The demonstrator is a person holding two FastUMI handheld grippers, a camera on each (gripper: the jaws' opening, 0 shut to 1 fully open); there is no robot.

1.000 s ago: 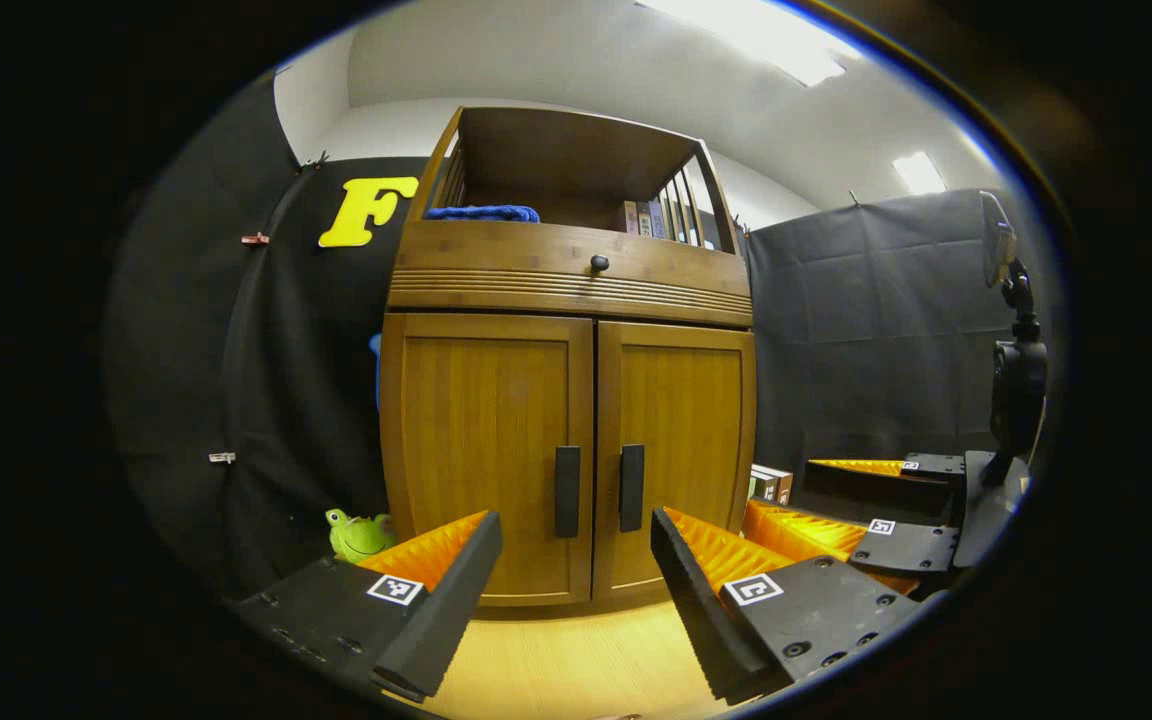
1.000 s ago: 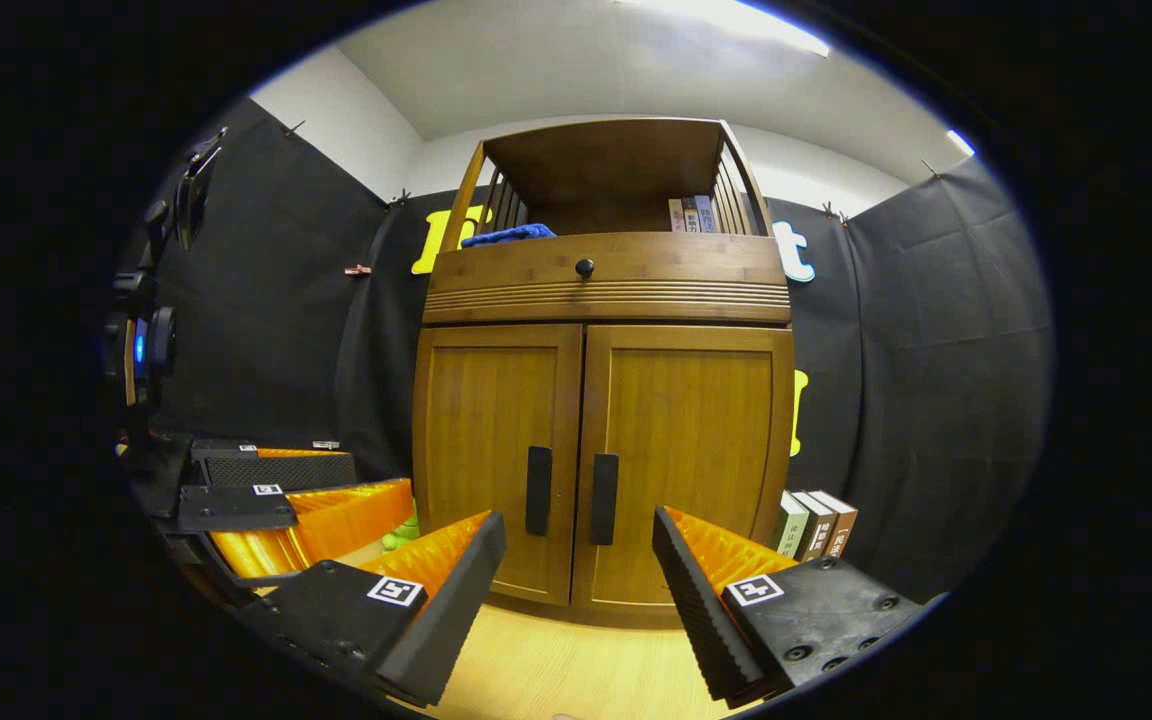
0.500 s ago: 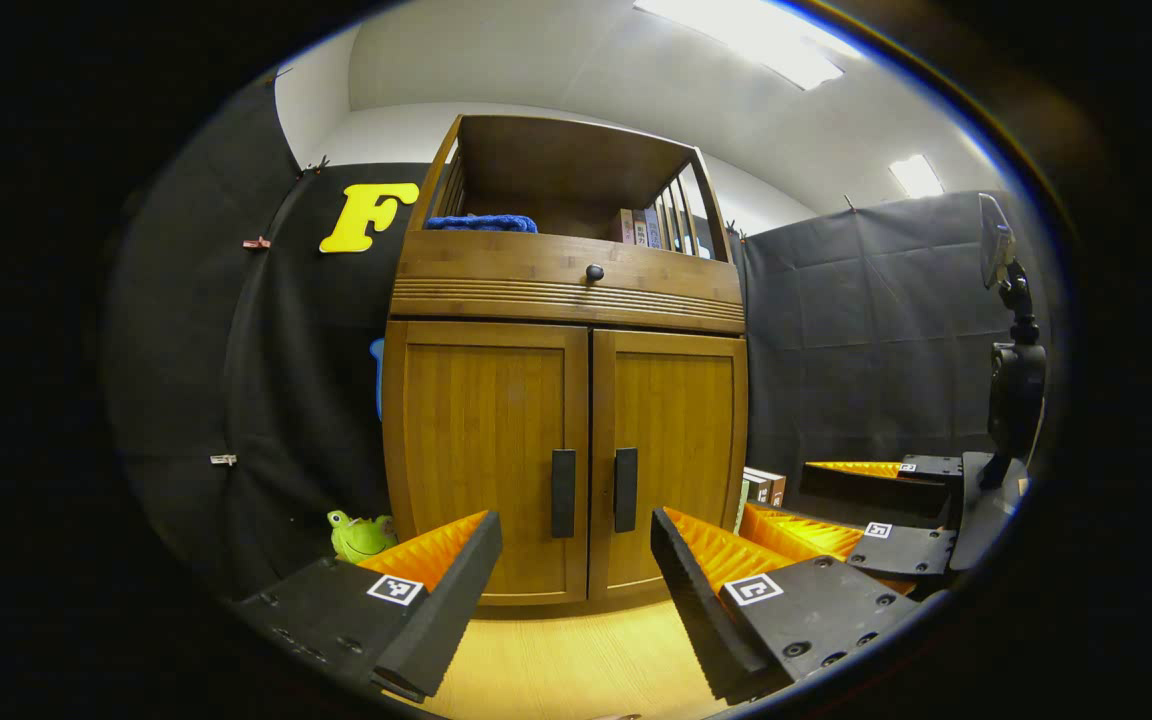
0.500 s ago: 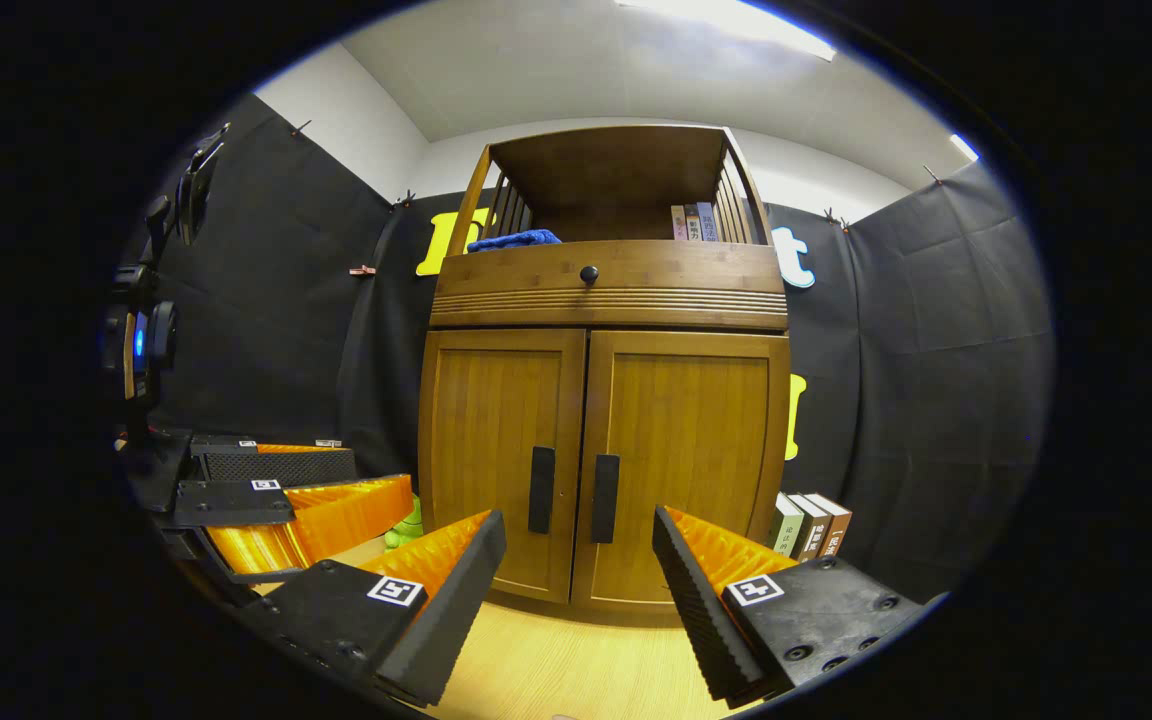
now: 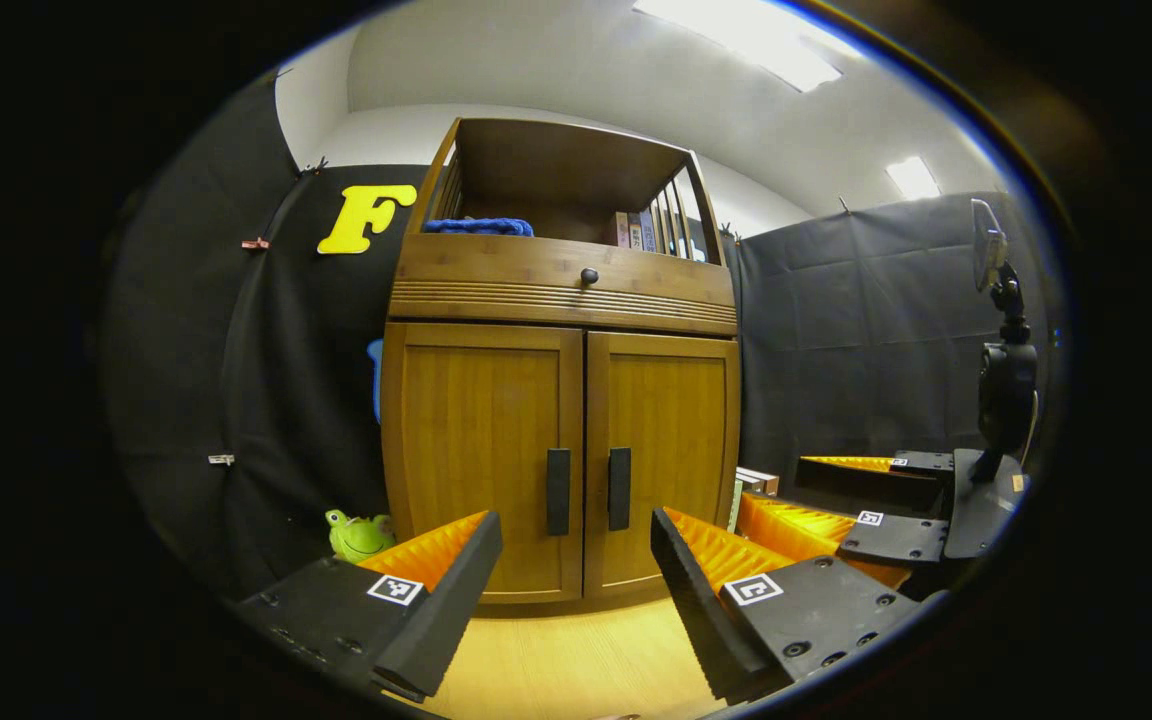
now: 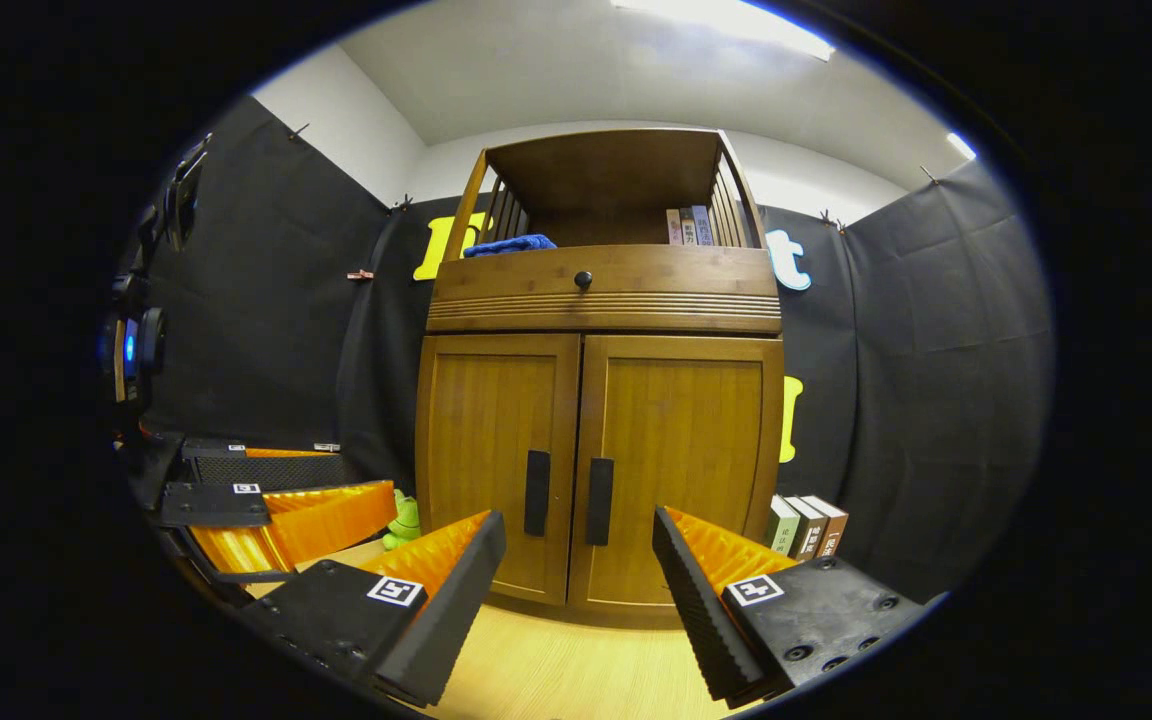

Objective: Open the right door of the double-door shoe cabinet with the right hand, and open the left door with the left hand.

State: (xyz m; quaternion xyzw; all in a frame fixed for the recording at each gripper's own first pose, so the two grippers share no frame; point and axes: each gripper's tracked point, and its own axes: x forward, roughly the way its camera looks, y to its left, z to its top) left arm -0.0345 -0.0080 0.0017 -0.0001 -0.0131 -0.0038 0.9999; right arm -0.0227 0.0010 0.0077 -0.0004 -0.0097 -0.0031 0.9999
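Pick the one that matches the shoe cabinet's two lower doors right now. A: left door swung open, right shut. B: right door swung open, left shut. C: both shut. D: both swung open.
C: in the right gripper view the left door and right door sit flush, handles side by side, while the right gripper is short of them, jaws open.

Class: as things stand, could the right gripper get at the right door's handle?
Probably yes. The right gripper is open, short of the cabinet, and the right door's handle stands straight ahead between its fingers, with only bare floor between. Both doors are shut.
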